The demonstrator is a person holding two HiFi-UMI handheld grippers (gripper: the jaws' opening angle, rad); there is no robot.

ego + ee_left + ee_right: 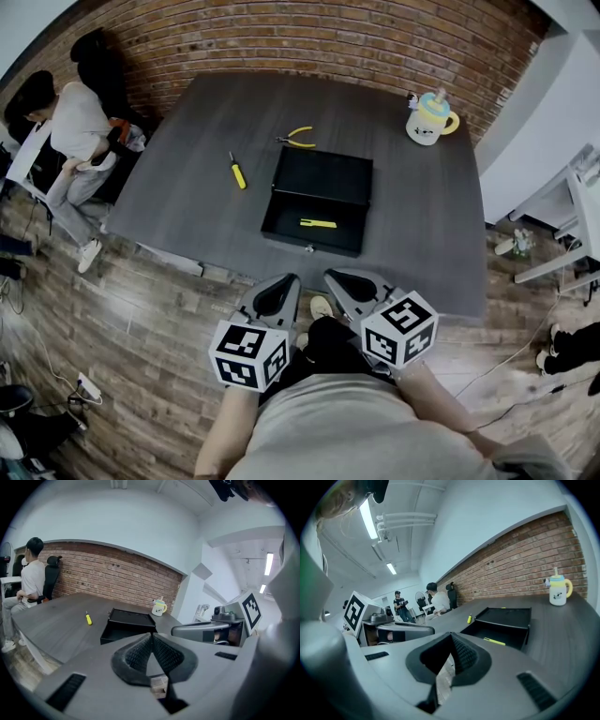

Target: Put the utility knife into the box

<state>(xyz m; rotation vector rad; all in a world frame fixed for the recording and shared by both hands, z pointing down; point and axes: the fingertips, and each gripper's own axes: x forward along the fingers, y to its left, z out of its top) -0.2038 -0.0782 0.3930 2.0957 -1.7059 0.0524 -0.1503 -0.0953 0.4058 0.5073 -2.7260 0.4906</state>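
Both grippers sit nearest, held low against the person's body, short of the table (422, 216) edge. The left gripper (277, 295) has its jaws clenched together with nothing between them, and the right gripper (354, 289) is pressed closed and empty as well.

Beyond them a black box (319, 178) lies open on the dark table, with its lid tipped back on the far side. The yellow utility knife (317, 223) lies inside on the box floor, well apart from both grippers.

A small yellow tool (238, 172) lies left of the box, and yellow-handled pliers (298, 139) lie just behind it. A mug (428, 118) stands at the far right corner. A person (77, 127) sits off the table's left end, by the brick wall (281, 37).
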